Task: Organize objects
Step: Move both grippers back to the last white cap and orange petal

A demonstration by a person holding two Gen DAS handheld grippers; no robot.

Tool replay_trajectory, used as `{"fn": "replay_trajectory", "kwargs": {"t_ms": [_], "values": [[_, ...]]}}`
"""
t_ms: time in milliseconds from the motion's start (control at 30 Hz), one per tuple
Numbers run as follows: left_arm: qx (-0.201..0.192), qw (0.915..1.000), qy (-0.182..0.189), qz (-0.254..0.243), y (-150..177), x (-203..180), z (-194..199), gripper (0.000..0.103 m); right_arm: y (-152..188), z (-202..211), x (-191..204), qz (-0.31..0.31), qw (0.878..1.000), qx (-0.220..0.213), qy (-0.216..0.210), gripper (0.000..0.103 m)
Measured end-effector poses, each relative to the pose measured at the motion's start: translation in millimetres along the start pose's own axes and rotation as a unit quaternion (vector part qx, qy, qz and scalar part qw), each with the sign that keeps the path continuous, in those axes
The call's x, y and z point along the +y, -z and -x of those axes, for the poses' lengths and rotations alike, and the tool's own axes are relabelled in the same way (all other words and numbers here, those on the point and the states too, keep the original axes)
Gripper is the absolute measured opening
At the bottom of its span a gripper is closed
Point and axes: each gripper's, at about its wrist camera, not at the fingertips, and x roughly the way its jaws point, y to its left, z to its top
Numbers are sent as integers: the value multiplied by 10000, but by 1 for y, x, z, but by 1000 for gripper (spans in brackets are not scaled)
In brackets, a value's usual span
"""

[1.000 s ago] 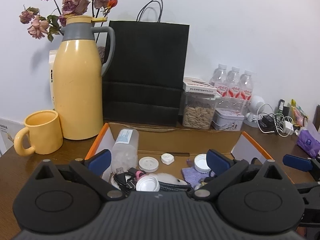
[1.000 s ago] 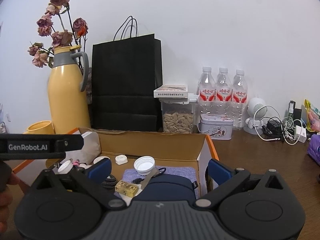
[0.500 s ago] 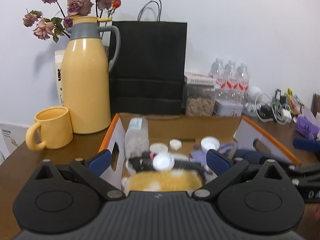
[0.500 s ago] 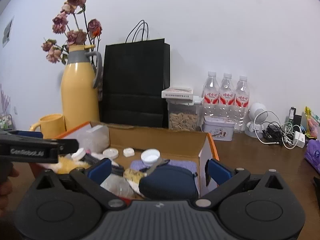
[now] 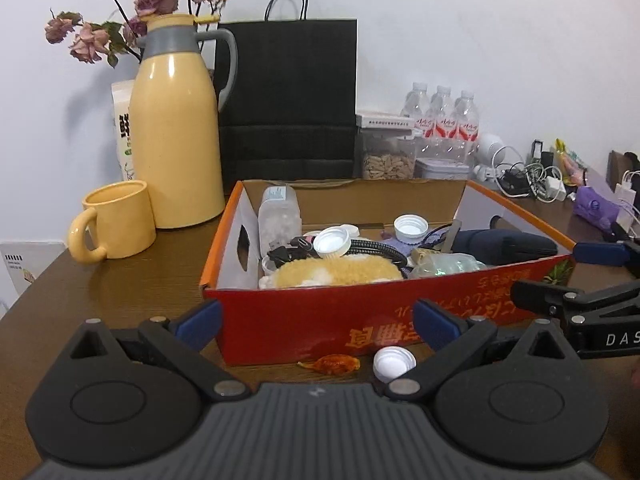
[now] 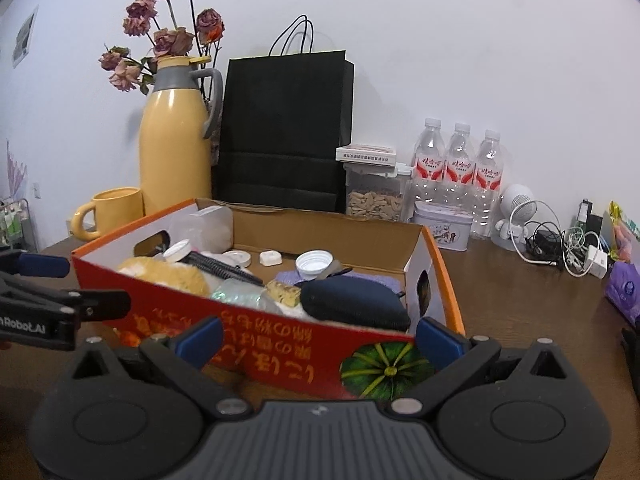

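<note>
The white cap lies on the table, bottom middle of the left view, just in front of the red box and just beside the orange candy. I'd guess both are v. light. The cap is hard and smooth, so it may slip; pinch it across its rim. The candy looks shiny w/ a crinkly wrap; take it at the fat middle. The box is thin card and full, prob. heavy-ish and bendy; hold a side wall by its cut-out hole.

Your left gripper is spread wide w/ nothing in it. Your right gripper is the same, low in the right view.

Writing: the box front has yellow signs, upside down; I can't read them. "DAS" shows at the right edge of the left view, "n Robot.AI" at the left edge of the right view. The water bottles have red labels, too small to read.
</note>
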Motion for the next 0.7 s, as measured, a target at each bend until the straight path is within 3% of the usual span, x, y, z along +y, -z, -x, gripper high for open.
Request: {"fn": "replay_trajectory", "kwargs": {"t_ms": [433,700], "values": [[174,9994,-1,297,17,21,19,103,17,21,16,74,9999,94,-59,103],[628,9972,-83,409,27,36,15,103,25,17,34,111,9983,458,-346,103]]}}
